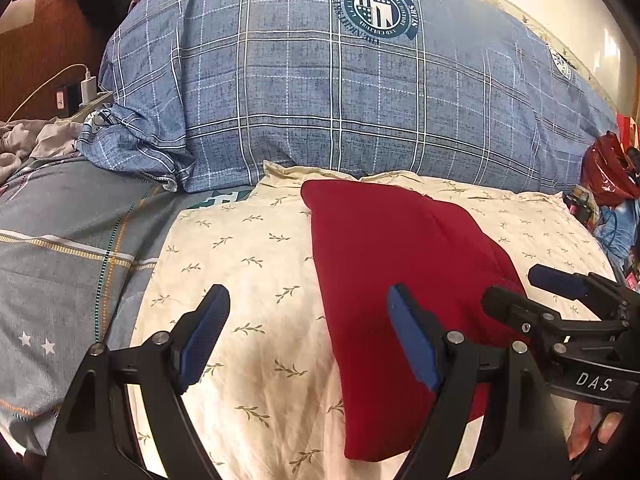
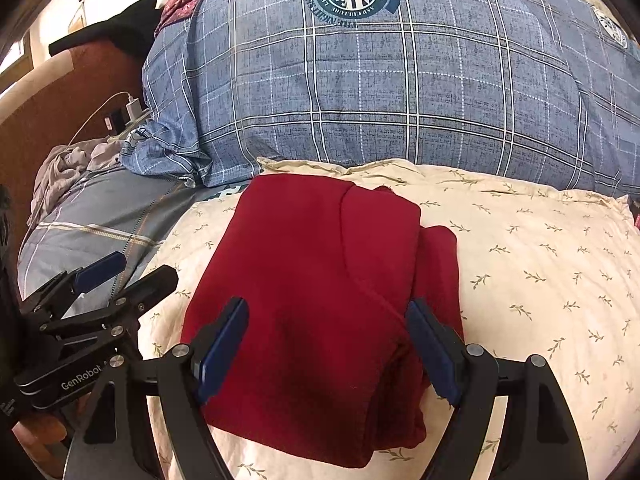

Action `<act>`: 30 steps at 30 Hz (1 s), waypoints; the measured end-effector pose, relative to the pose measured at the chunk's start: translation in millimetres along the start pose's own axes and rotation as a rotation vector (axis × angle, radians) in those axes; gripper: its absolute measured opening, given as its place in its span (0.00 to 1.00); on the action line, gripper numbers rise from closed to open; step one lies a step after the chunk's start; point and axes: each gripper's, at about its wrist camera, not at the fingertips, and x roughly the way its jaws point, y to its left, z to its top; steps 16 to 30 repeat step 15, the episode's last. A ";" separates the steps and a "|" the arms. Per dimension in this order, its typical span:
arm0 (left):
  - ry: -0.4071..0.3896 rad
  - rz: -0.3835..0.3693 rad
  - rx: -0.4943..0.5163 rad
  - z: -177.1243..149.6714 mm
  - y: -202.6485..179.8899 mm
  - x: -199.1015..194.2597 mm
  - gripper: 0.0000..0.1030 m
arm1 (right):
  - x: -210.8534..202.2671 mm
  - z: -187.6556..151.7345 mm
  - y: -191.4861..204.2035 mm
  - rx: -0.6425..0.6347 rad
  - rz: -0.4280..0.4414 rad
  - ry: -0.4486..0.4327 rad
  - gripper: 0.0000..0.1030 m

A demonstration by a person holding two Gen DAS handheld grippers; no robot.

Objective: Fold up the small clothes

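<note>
A folded dark red garment (image 2: pixel 316 280) lies on a cream pillow with a leaf print (image 2: pixel 540 272). In the left wrist view the red garment (image 1: pixel 384 264) lies right of centre on the cream pillow (image 1: pixel 248 272). My left gripper (image 1: pixel 308 332) is open above the pillow at the garment's left edge, with nothing between its blue pads. My right gripper (image 2: pixel 328 344) hovers open over the near part of the garment, jaws wide and gripping nothing. The other gripper also shows in each view: the right gripper (image 1: pixel 516 292) at the garment's right, the left gripper (image 2: pixel 132 272) at its left.
A big blue checked duvet (image 1: pixel 340 92) is heaped behind the pillow. A grey bedsheet (image 1: pixel 68 248) spreads to the left, with crumpled grey cloth (image 2: pixel 68 168) and a charger with cable (image 1: pixel 86 88) beyond. A red plastic bag (image 1: pixel 608 172) sits at the right edge.
</note>
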 end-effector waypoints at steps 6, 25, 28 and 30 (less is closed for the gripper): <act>0.006 0.000 -0.005 -1.1 0.9 3.4 0.79 | 4.2 -0.4 2.9 -0.003 0.003 0.011 0.80; 0.011 0.008 -0.007 -3.2 6.1 10.4 0.78 | 10.0 -2.0 5.2 0.001 0.007 0.016 0.80; 0.011 0.008 -0.007 -3.2 6.1 10.4 0.78 | 10.0 -2.0 5.2 0.001 0.007 0.016 0.80; 0.011 0.008 -0.007 -3.2 6.1 10.4 0.78 | 10.0 -2.0 5.2 0.001 0.007 0.016 0.80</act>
